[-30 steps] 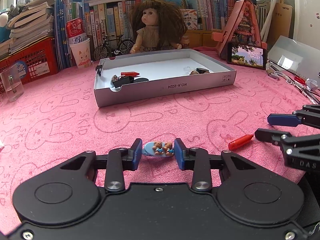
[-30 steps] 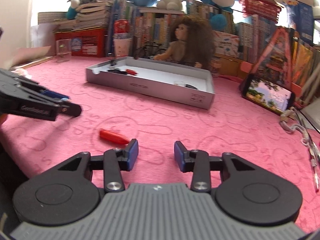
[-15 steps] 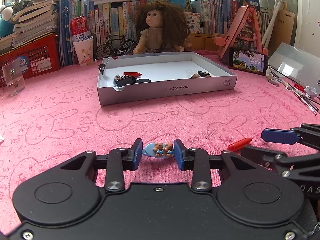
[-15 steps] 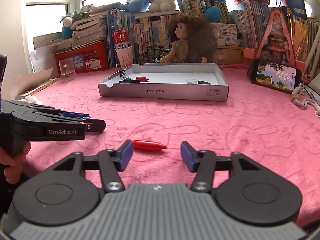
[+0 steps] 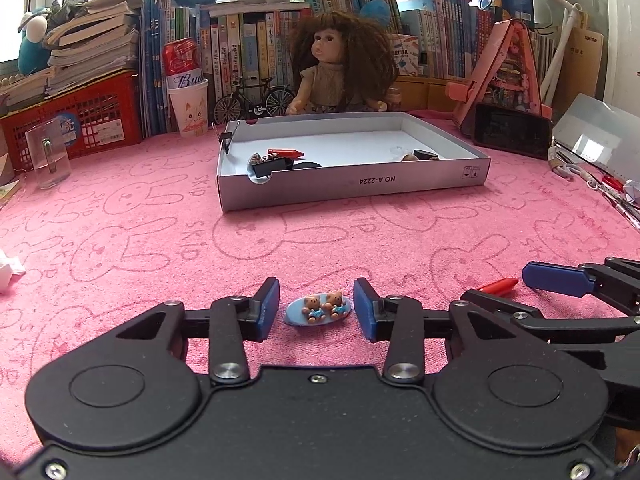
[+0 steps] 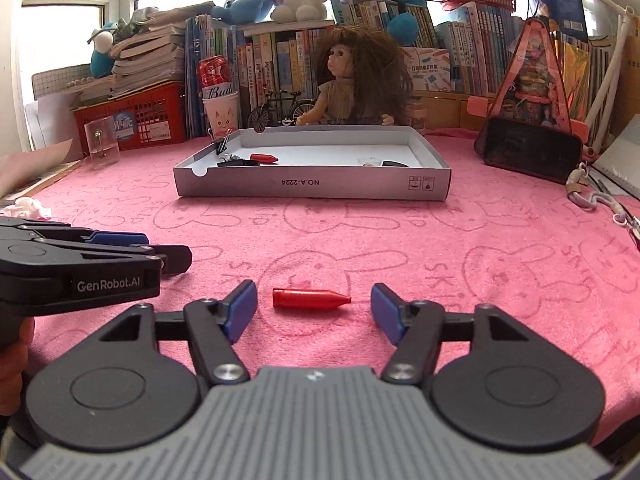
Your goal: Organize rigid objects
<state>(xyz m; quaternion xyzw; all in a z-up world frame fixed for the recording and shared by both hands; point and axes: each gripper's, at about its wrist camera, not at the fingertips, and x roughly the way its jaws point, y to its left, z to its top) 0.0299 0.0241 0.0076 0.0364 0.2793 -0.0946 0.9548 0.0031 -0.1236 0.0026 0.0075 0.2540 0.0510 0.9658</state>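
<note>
Two hand-held grippers work low over a desk (image 5: 360, 236) covered in pink rabbit-print cloth. The left gripper (image 5: 316, 306) has its blue-padded fingers (image 5: 267, 309) apart on either side of a small blue oval clip with two bears (image 5: 319, 309); the fingers have just been opening, and a sliver of cloth shows between each pad and the clip, which lies flat on the desk between them. Off to that gripper's right, the right gripper (image 6: 313, 309) straddles a red crayon-shaped piece (image 6: 310, 298) lying lengthwise across the gap, its pointed end toward the right finger. Those fingers stand wide apart and touch nothing (they have just been closing in, with the red piece between them but not gripped). In the right wrist view a hand (image 6: 12, 372) shows at the left edge beneath the left gripper's body.

Well ahead of both pairs of fingers sits a shallow grey cardboard box (image 5: 352, 186), holding a second red piece (image 5: 285, 153), binder clips (image 5: 264, 164) and a few dark bits at its right end. Beyond the box, a curly-haired doll (image 5: 340, 68) sits before a wall of books (image 5: 248, 56).
</note>
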